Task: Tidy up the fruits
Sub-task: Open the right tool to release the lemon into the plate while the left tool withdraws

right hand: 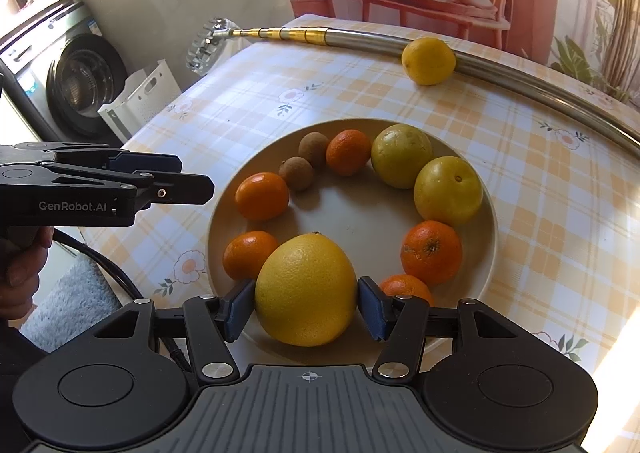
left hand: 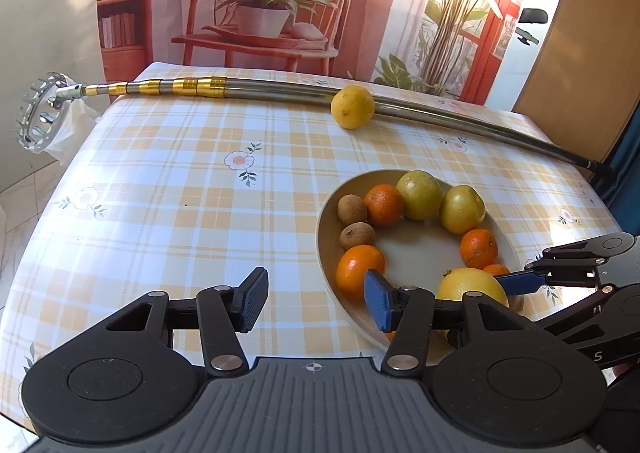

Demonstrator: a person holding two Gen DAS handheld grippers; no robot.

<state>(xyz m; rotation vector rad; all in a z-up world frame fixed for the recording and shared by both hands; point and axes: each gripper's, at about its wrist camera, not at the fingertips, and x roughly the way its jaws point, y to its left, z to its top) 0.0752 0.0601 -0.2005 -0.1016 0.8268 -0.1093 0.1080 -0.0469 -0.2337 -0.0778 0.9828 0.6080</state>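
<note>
A beige plate [right hand: 360, 221] holds a ring of fruit: several mandarins [right hand: 262, 196], two yellow-green round fruits [right hand: 448, 189] and two small brown fruits [right hand: 297, 172]. My right gripper [right hand: 306, 313] is shut on a large yellow citrus [right hand: 306, 289] at the plate's near rim, with both blue pads against its sides. My left gripper [left hand: 316, 303] is open and holds nothing, hovering over the tablecloth just left of the plate [left hand: 326, 237]. In the left wrist view the same citrus [left hand: 472, 289] shows beside the right gripper's blue finger [left hand: 520, 279]. A lemon [left hand: 353, 107] lies alone at the table's far side.
A long telescopic metal pole [left hand: 280, 89] with a toothed picker head [left hand: 40, 115] lies across the far side of the table, and the lemon rests against it. A washing machine [right hand: 80, 85] and a white basket [right hand: 140, 101] stand on the floor to the left. A hand [right hand: 16, 265] grips the left tool.
</note>
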